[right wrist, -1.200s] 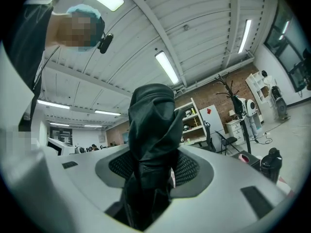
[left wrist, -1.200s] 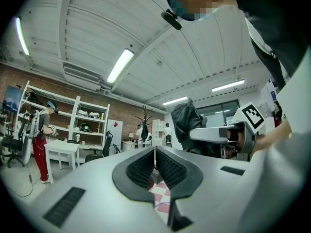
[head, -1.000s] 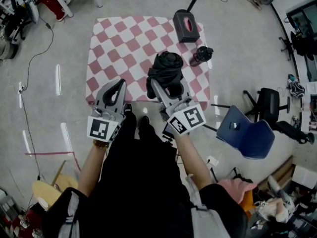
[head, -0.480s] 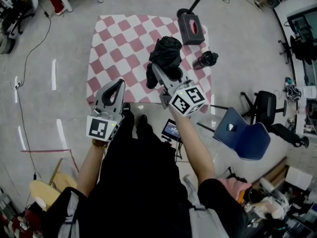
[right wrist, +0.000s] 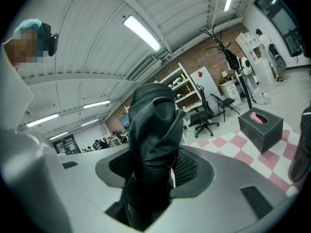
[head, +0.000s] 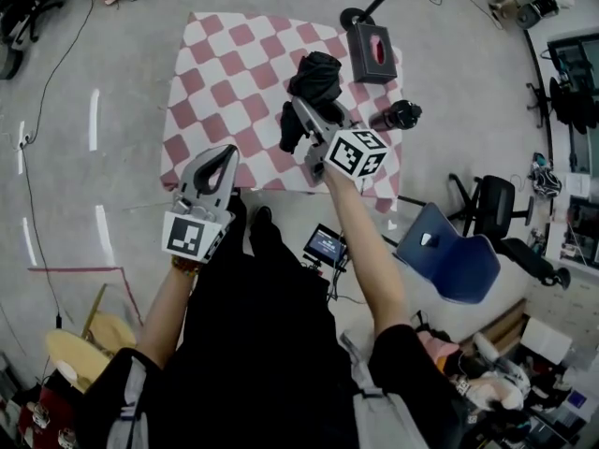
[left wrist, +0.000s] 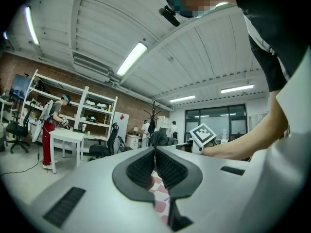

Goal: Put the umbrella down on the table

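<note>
Right gripper (head: 304,124) clamped on folded umbrella (head: 315,75); left gripper (head: 221,157) closed, empty. Umbrella likely light, fabric soft; hold mid-body.

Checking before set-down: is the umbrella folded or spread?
Folded: the umbrella is a compact black bundle, canopy gathered, gripped by the right hand-held gripper.
</note>
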Motion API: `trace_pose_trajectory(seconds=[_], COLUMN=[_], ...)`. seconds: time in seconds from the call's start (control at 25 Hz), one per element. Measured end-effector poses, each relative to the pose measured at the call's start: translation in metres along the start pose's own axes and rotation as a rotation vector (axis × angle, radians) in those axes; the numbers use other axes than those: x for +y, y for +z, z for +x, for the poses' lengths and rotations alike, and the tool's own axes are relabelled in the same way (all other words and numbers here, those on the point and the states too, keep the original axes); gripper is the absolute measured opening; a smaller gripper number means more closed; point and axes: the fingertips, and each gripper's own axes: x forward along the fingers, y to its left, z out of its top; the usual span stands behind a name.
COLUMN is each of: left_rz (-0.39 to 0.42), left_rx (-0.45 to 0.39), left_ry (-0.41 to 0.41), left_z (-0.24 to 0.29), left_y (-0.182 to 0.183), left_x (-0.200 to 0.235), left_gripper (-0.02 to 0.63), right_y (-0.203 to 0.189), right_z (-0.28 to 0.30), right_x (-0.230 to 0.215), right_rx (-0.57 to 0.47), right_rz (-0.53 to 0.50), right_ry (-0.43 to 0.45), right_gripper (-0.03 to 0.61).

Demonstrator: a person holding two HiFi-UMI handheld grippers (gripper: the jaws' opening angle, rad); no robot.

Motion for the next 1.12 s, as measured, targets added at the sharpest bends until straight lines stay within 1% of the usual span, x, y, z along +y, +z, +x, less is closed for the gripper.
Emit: trace_pose_trajectory(seconds=[0.12,0.24,0.4,0.52,0.68,0.88,1.12], left_rz=[-0.003,0.007,-0.014,-0.024,-0.035,-0.047,-0.059], left_rx=[0.008,0.002,0.003,-0.001,-0.007,-0.007,0.001], left_ry=[-0.002,-0.009,-0.001,0.008,0.015,0.019,0.031], left_z=[0.002,0.007,0.014,0.018,0.022,0.025,0.029], left_y=[-0.007,-0.014,-0.011,-0.013,-0.018,-0.021,-0.025], left_x=[0.009,0.018,0.03,0.039,0.049,0.06,0.078], left_gripper=[0.017,0.017,0.017,0.017,0.017,0.017,0.017], right_y=[-0.012,-0.024,-0.032,-0.037,-0.045,-0.054,-0.068], right_z=[0.02,0.038,0.058,0.07,0.087,0.106,0.128], right_x=[-0.014,-0.027,-0.041,-0.05,-0.068,-0.087,-0.11], right_rx=[0.04,0.091,0.153,0.177,0.199,0.215,0.269], right_rz=[0.038,0.041,0.05,0.088,0.126,0.211,0.245], right_ry=[-0.008,-0.024,-0.04,-0.045,-0.074,-0.094,-0.121], right_gripper=[0.215,0.215,0.215,0.215,0.215,0.215,0.214])
